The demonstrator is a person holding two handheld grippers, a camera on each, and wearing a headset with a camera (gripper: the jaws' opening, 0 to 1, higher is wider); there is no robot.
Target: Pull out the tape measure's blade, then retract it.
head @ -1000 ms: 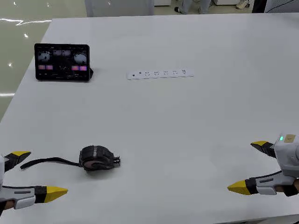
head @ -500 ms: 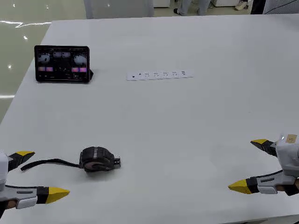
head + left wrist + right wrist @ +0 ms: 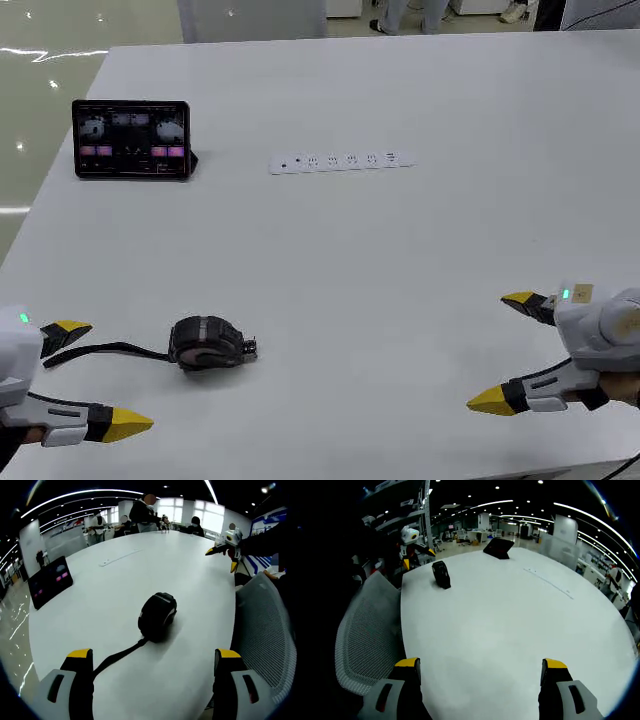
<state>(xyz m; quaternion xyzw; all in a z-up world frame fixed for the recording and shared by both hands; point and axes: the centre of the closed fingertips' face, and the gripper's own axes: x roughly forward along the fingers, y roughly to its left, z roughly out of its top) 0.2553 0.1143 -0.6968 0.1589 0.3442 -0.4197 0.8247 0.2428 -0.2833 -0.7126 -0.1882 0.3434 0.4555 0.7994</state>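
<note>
A black tape measure (image 3: 207, 343) lies on the white table (image 3: 380, 260) at the front left, its black wrist strap (image 3: 105, 350) trailing left. The blade is fully inside the case. My left gripper (image 3: 98, 376) stands open just left of the strap's end, its yellow-tipped jaws wide apart. In the left gripper view the tape measure (image 3: 157, 615) lies ahead between the jaws of my left gripper (image 3: 152, 666), untouched. My right gripper (image 3: 507, 350) is open at the front right, far from the tape measure (image 3: 441, 574), holding nothing.
A tablet (image 3: 131, 138) with a lit screen stands at the back left. A white power strip (image 3: 340, 160) lies in the middle back. A grey mesh chair (image 3: 362, 635) is by the table's near edge. People stand far off beyond the table.
Both grippers have crept inward a little: the left one toward the strap, the right one leftward. The tape measure has not moved.
</note>
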